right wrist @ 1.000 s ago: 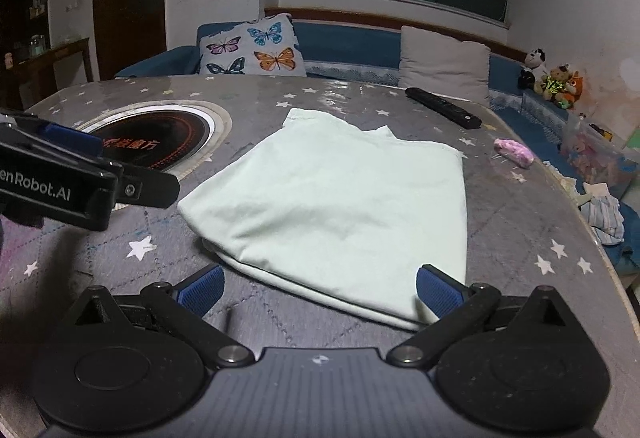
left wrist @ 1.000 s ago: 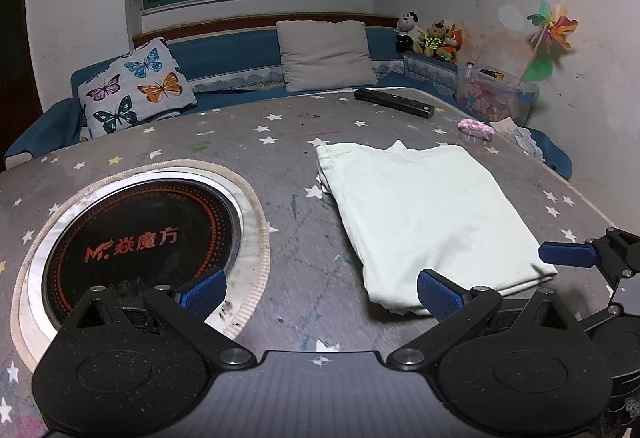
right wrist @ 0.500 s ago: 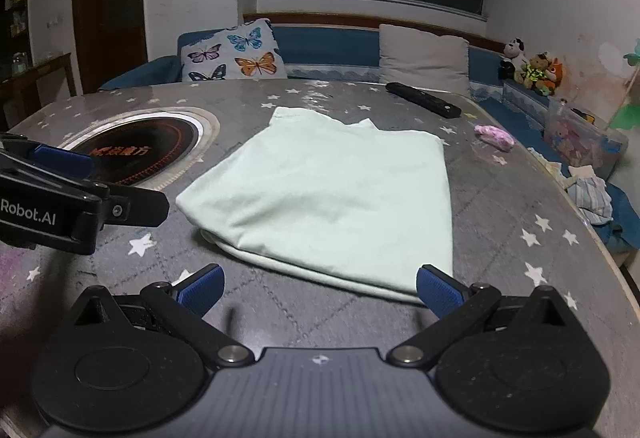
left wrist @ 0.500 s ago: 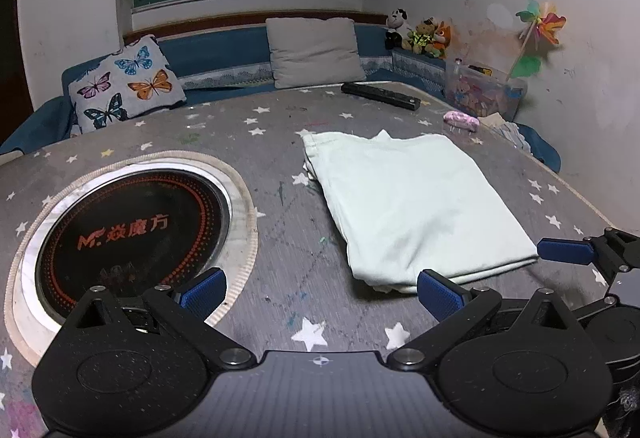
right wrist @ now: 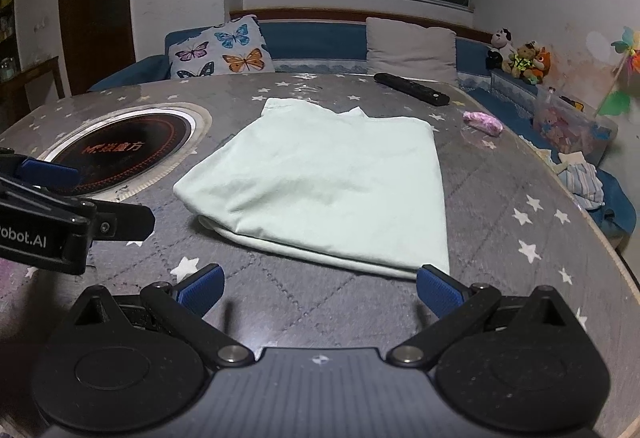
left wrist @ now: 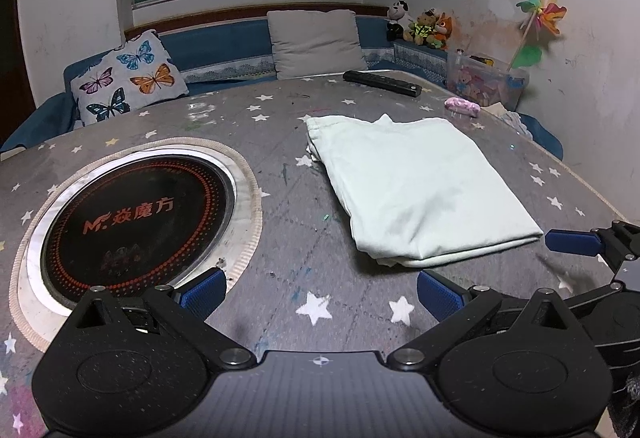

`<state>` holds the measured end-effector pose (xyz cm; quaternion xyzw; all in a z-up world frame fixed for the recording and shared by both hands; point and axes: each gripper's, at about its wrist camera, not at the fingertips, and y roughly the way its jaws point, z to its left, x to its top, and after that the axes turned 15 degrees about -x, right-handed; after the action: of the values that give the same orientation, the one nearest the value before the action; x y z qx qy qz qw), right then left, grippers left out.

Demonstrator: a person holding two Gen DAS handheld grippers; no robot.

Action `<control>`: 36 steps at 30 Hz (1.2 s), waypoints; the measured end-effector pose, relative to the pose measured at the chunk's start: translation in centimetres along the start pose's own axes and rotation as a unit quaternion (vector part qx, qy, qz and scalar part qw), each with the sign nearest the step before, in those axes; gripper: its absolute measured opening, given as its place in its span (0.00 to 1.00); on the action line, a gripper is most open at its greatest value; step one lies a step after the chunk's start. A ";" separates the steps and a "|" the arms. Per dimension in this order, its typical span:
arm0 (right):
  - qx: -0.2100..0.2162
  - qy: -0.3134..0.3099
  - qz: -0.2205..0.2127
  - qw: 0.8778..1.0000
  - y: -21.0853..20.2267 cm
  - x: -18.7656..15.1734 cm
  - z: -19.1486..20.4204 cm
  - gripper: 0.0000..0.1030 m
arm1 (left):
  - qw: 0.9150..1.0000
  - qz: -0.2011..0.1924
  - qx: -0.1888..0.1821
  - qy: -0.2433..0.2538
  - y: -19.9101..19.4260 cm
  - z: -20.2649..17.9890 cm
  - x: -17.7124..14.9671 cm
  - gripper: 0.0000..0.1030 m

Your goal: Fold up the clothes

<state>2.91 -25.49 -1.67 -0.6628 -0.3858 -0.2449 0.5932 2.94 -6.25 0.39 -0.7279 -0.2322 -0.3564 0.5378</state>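
Note:
A pale green garment (left wrist: 416, 181) (right wrist: 328, 181) lies folded flat into a rectangle on the grey star-patterned table (left wrist: 304, 302). My left gripper (left wrist: 318, 292) is open with nothing between its blue pads, a short way back from the garment's near left corner. My right gripper (right wrist: 318, 288) is open too, empty, just short of the garment's near edge. Each gripper shows at the edge of the other's view: the right one (left wrist: 584, 250) at the right, the left one (right wrist: 60, 213) at the left.
A round induction cooktop (left wrist: 132, 213) is set into the table on the left. A black remote (left wrist: 382, 82) and a small pink object (left wrist: 462, 105) lie beyond the garment. Behind the table runs a blue bench with cushions (left wrist: 128, 81), plush toys (left wrist: 424, 25) and a clear toy box (left wrist: 486, 83).
Both grippers have drawn back from the folded garment and risen slightly, so more table shows in front of them. The garment has not moved.

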 end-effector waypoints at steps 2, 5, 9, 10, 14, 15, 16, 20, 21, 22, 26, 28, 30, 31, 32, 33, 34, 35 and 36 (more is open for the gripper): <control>-0.001 0.003 0.001 1.000 -0.1 -0.1 0.0 1.00 | 1.000 0.001 0.000 0.001 -0.1 -0.1 -0.2 1.00; -0.001 0.006 0.003 1.000 -0.2 -0.3 0.1 1.00 | 1.000 0.002 0.000 0.002 -0.2 -0.2 -0.5 1.00; -0.001 0.009 0.003 1.000 -0.4 -0.6 0.2 1.00 | 1.000 0.002 0.001 0.004 -0.4 -0.4 -0.9 1.00; -0.001 0.010 0.003 1.000 -0.5 -0.7 0.2 1.00 | 1.000 0.002 0.001 0.004 -0.5 -0.5 -1.0 1.00; -0.001 0.011 0.003 1.000 -0.8 -1.1 0.3 1.00 | 1.000 0.002 0.002 0.006 -0.6 -0.6 -1.4 1.00; -0.001 0.012 0.003 1.000 -0.9 -1.2 0.4 1.00 | 1.000 0.001 0.002 0.007 -0.7 -0.6 -1.5 1.00; -0.001 0.013 0.003 1.000 -0.9 -1.2 0.4 1.00 | 1.000 0.001 0.003 0.007 -0.8 -0.6 -1.5 1.00; 0.000 0.014 0.000 1.000 -1.2 -1.5 0.5 1.00 | 1.000 -0.001 0.004 0.007 -1.0 -0.8 -1.9 1.00; 0.000 0.015 0.000 1.000 -1.2 -1.6 0.5 1.00 | 1.000 -0.002 0.004 0.007 -1.0 -0.8 -2.0 1.00; 0.000 0.015 0.000 1.000 -1.3 -1.7 0.6 1.00 | 1.000 -0.002 0.003 0.006 -1.1 -0.9 -2.1 1.00; -0.001 0.011 -0.002 1.000 -1.6 -2.0 0.7 1.00 | 1.000 -0.004 0.002 0.007 -1.2 -1.1 -2.3 1.00; -0.002 0.011 -0.004 1.000 -1.7 -2.1 0.7 1.00 | 1.000 -0.007 0.002 0.008 -1.4 -1.2 -2.4 1.00; -0.003 0.012 -0.005 1.000 -1.8 -2.1 0.7 1.00 | 1.000 -0.009 0.003 0.008 -1.5 -1.2 -2.6 1.00; -0.004 0.012 -0.006 1.000 -1.8 -2.2 0.7 1.00 | 1.000 -0.010 0.003 0.007 -1.6 -1.3 -2.6 1.00; -0.005 0.013 -0.006 1.000 -1.8 -2.2 0.7 1.00 | 1.000 -0.011 0.004 0.007 -1.6 -1.3 -2.7 1.00; -0.005 0.013 -0.007 1.000 -1.8 -2.3 0.7 1.00 | 1.000 -0.012 0.004 0.006 -1.7 -1.3 -2.8 1.00; -0.006 0.012 -0.007 1.000 -1.9 -2.3 0.7 1.00 | 1.000 -0.012 0.005 0.006 -1.7 -1.4 -2.9 1.00; -0.006 0.011 -0.008 1.000 -1.9 -2.4 0.8 1.00 | 1.000 -0.013 0.005 0.005 -1.8 -1.4 -3.0 1.00; -0.005 0.009 -0.008 1.000 -1.9 -2.5 0.8 1.00 | 1.000 -0.013 0.006 0.005 -1.8 -1.4 -3.0 1.00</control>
<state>-0.19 -25.27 -2.58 -0.6604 -0.3844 -0.2582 0.5911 -0.71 -6.90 -0.57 -0.7198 -0.2412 -0.3656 0.5386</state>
